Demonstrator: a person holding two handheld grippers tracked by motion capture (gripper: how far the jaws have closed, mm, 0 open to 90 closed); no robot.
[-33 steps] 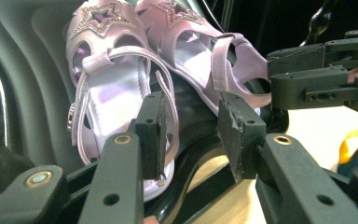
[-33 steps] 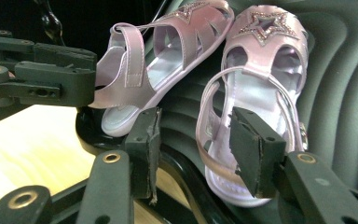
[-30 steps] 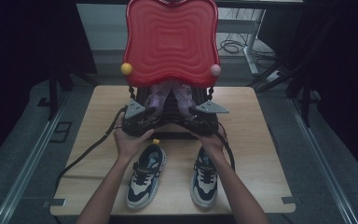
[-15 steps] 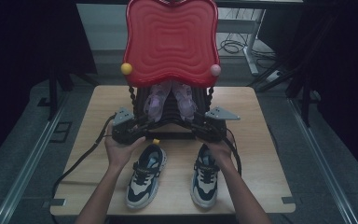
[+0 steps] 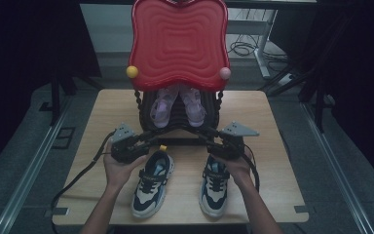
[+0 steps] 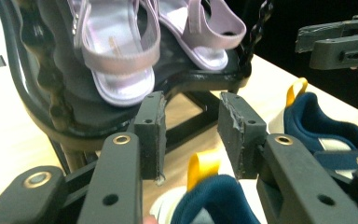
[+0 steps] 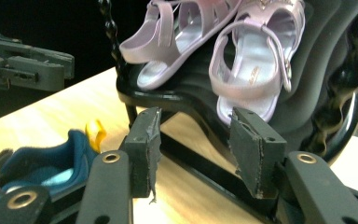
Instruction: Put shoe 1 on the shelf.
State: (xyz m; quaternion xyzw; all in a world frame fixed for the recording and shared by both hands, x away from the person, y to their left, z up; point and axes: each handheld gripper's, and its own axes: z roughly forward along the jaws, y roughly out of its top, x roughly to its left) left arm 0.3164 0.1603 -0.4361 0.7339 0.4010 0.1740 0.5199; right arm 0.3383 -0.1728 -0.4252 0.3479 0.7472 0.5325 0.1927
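Note:
Two lilac sandals (image 5: pixel 161 105) (image 5: pixel 194 102) lie on the black seat of a small chair-shaped rack with a red back (image 5: pixel 177 41). In front of it, on the wooden table (image 5: pixel 272 146), stand a left sneaker (image 5: pixel 151 183) and a right sneaker (image 5: pixel 214 183), navy and white, heels toward the rack. My left gripper (image 5: pixel 148 139) hovers open over the left sneaker's heel; its yellow pull loop (image 6: pixel 204 167) shows just below the gripper (image 6: pixel 191 100). My right gripper (image 7: pixel 193 116) is open too, above the right sneaker's heel, facing the sandals (image 7: pixel 256 56). Neither holds anything.
The rack's black frame and base bars (image 7: pixel 200 163) run right in front of both grippers. The other sneaker (image 6: pixel 326 130) and the right gripper (image 6: pixel 340 42) appear at the right of the left gripper view. Cables trail off the table's left side (image 5: pixel 78 175).
Both grippers have drawn back from the rack's seat toward the person and spread apart, ending over the sneakers' heels. Sandals and sneakers have not moved.

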